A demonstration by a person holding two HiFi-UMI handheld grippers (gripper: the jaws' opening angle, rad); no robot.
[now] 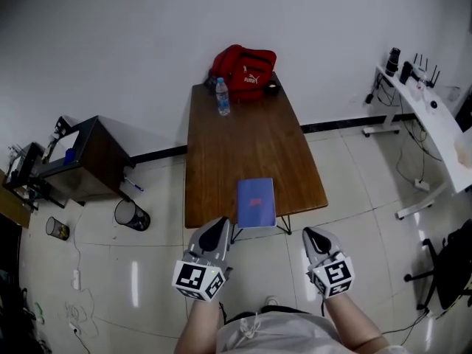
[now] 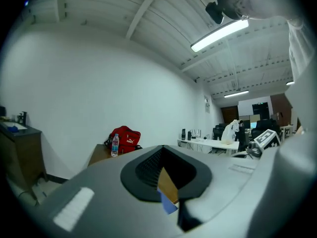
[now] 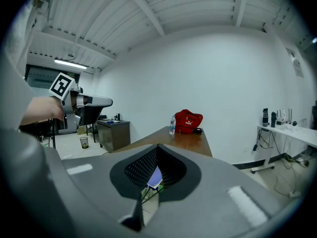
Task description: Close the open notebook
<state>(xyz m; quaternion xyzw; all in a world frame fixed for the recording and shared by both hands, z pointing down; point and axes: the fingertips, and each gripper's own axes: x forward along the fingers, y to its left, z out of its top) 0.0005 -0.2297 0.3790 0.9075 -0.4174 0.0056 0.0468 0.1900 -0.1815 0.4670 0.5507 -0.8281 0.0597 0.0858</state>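
Note:
The notebook lies closed on the brown table, blue cover up, at the near edge. Both grippers hang in the air short of that edge, over the tiled floor. My left gripper is just below and left of the notebook, jaws shut with nothing in them. My right gripper is off to the notebook's lower right, also shut and empty. In the left gripper view only a blue sliver of the notebook shows through the closed jaws. The right gripper view shows a similar sliver of notebook.
A red bag and a water bottle stand at the table's far end. A dark cabinet, a bin and a cup are on the left. A white desk and a chair are on the right.

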